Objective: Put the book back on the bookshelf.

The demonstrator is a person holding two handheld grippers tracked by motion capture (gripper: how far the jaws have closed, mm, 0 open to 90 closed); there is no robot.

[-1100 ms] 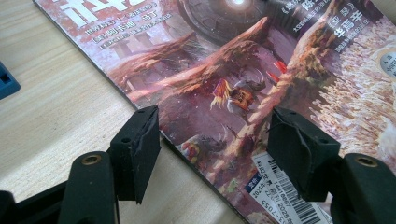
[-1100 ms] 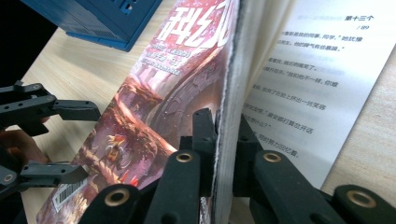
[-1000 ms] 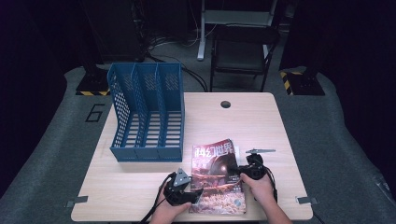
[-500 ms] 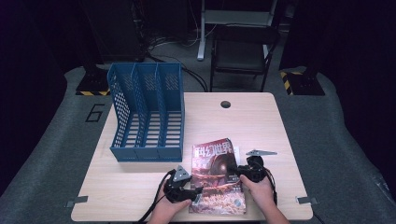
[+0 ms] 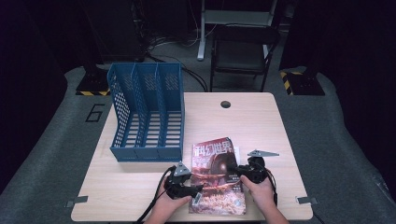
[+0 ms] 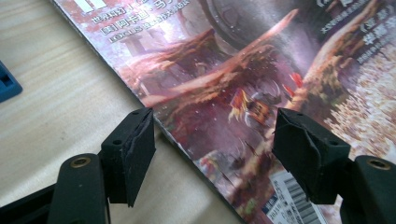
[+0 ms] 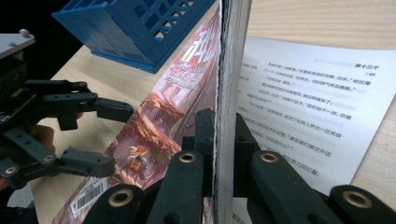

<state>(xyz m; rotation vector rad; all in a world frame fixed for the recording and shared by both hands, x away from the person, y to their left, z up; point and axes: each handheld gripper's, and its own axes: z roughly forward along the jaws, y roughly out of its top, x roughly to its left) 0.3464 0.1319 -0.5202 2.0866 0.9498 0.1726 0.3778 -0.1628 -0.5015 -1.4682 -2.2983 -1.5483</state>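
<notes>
Right gripper (image 7: 219, 154) clenched on the lifted fore-edge of the magazine (image 5: 217, 175), near the table's (image 5: 261, 121) front edge; left gripper (image 6: 215, 154) has just been opening, its jaws released astride the spine

Keep the pinch deep on the thick page block, lift slowly so the glossy, limp cover stays put; the stiff blue lattice file rack (image 5: 147, 112) stands just beyond; a printed sheet (image 7: 303, 107) lies beneath

One magazine (image 5: 217, 179) lies just in front of one blue file rack (image 5: 147, 114), which has three compartments. Two grippers sit at the magazine, one on each side. One chair (image 5: 243, 51) stands beyond the rack.
</notes>
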